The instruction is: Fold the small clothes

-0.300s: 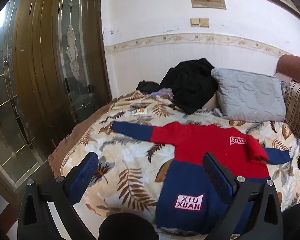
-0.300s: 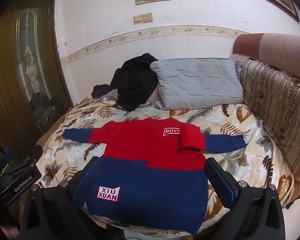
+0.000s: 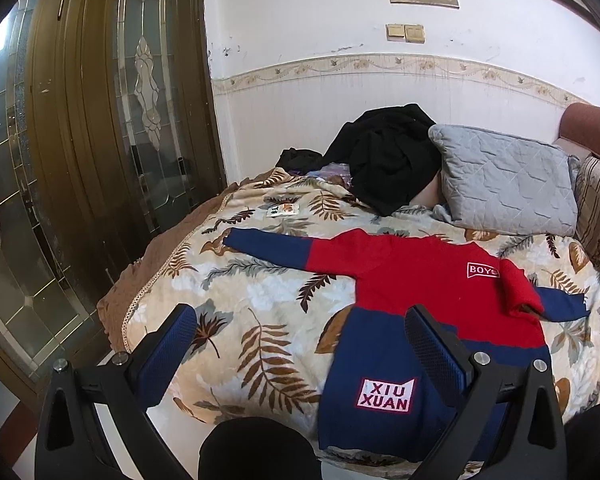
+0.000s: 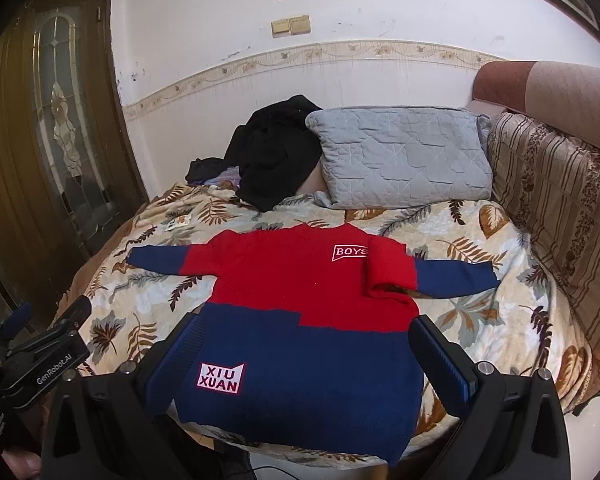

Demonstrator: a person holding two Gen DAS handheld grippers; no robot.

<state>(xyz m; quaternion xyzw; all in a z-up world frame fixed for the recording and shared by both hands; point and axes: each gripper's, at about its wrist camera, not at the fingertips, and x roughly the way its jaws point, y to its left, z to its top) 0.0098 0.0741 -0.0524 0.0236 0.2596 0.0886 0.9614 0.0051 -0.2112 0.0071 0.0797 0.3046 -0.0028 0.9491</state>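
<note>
So the red-and-blue sweater is being seen spread flat on the leaf-print blanket, filling the centre of the frame beyond the right gripper. The left gripper is being held lower left of it. Both jaws are gaping wide, empty. Nothing is being seen changed from the earlier frame.

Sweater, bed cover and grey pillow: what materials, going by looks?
Sweater: knit, probably wool or acrylic; matte, ribbed at the hem, stitched patches.
Bed cover: looks like plush fleece; soft, fuzzy leaf print.
Grey pillow: quilted woven fabric, maybe cotton; stitched diamond lines, dull finish.
</note>
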